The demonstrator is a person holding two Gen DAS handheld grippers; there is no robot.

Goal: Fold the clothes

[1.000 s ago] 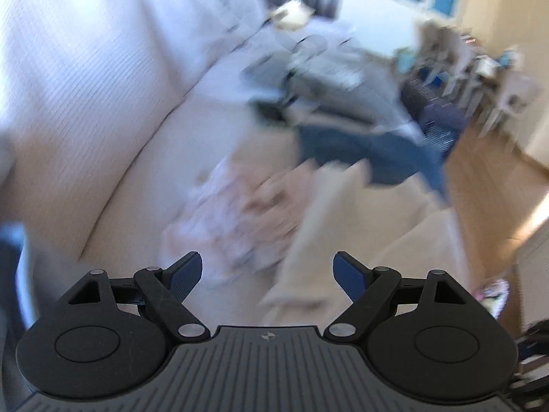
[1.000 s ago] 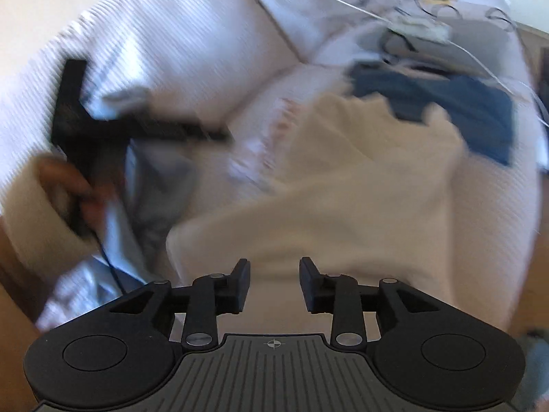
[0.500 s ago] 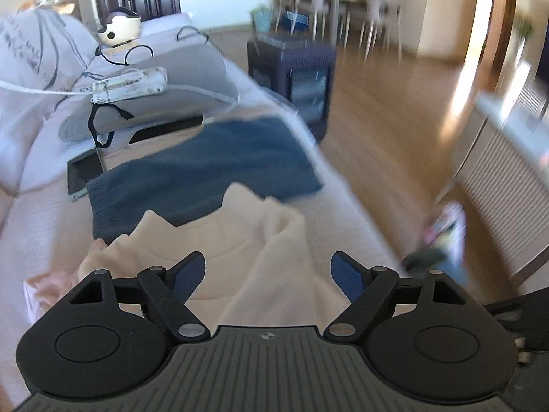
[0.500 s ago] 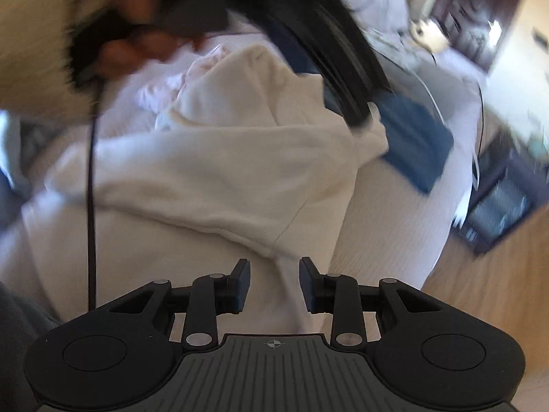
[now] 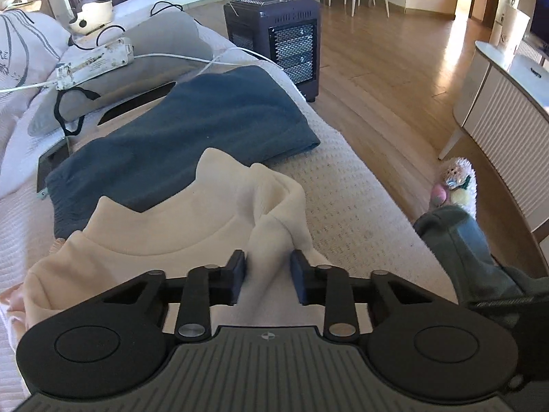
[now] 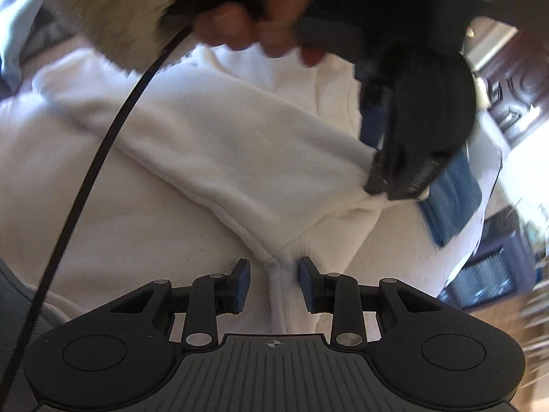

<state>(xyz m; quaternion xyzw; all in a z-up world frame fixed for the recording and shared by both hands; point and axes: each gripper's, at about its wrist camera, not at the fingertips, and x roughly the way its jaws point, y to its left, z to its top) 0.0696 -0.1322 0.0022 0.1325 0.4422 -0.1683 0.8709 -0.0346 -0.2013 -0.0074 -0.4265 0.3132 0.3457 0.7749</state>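
Note:
A cream sweater (image 5: pixel 164 226) lies spread on the white sofa (image 5: pixel 350 199), its collar resting on a folded dark blue garment (image 5: pixel 192 137). My left gripper (image 5: pixel 267 267) is closing on a bunched fold at the sweater's shoulder, and both pads touch the cloth. The right wrist view shows the same sweater (image 6: pixel 192 144) from the other side. My right gripper (image 6: pixel 274 274) stands partly open over a seam ridge that rises between its fingers without being pinched. There the left gripper (image 6: pixel 394 185) shows as a dark shape biting the sweater's edge, held by a hand (image 6: pixel 257 34).
A grey cushion with a white power strip (image 5: pixel 96 61) and cables lies behind the blue garment, with a phone (image 5: pixel 51 164) beside it. A dark heater (image 5: pixel 278 31) stands on the wood floor. A plush toy (image 5: pixel 453 185), a white cabinet (image 5: pixel 504 120) and a trouser leg (image 5: pixel 459 250) are at the right.
The left gripper swung along the sofa, came down to the cream sweater and closed its wide jaws onto a fold. The right gripper rolled and sank to the sweater, its opening unchanged.

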